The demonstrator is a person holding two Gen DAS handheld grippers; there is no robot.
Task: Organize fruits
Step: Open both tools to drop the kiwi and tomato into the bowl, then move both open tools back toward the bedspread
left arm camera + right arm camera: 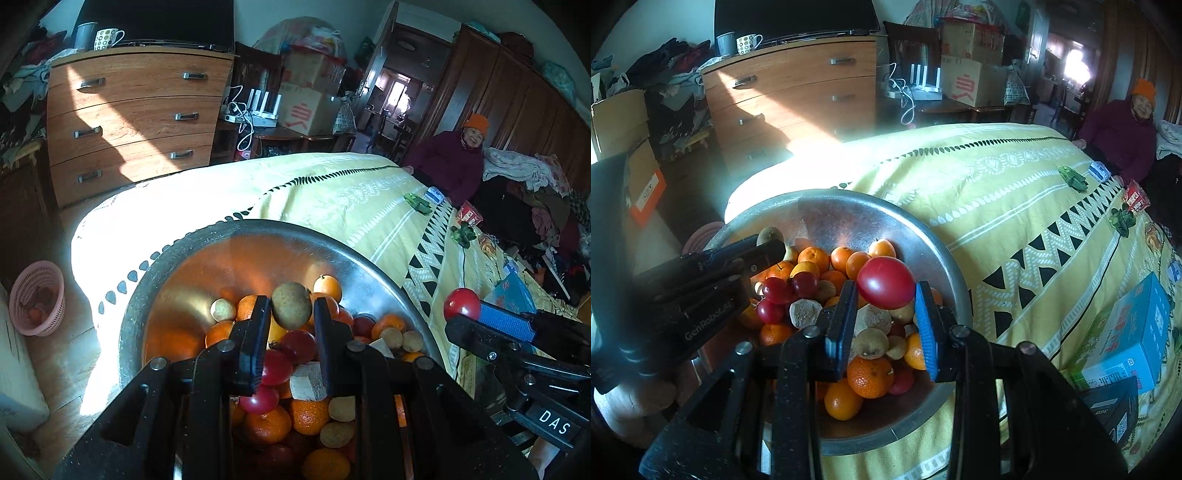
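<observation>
A table draped in a yellow patterned cloth (1015,206) is being occupied at its 7 o'clock corner by a large steel bowl (849,210), in which oranges (870,376), red fruits and brown fruits are being piled. At 3 o'clock of the bowl, near the cloth's edge, a blue box (1134,332) is being rested. Above the pile, a brown kiwi-like fruit (291,305) is being held between the narrowed jaws of the left gripper (291,314). At 3 o'clock of it, a red tomato-like fruit (885,282) is being pinched between the blue pads (929,332) of the right gripper (886,291), over the bowl.
</observation>
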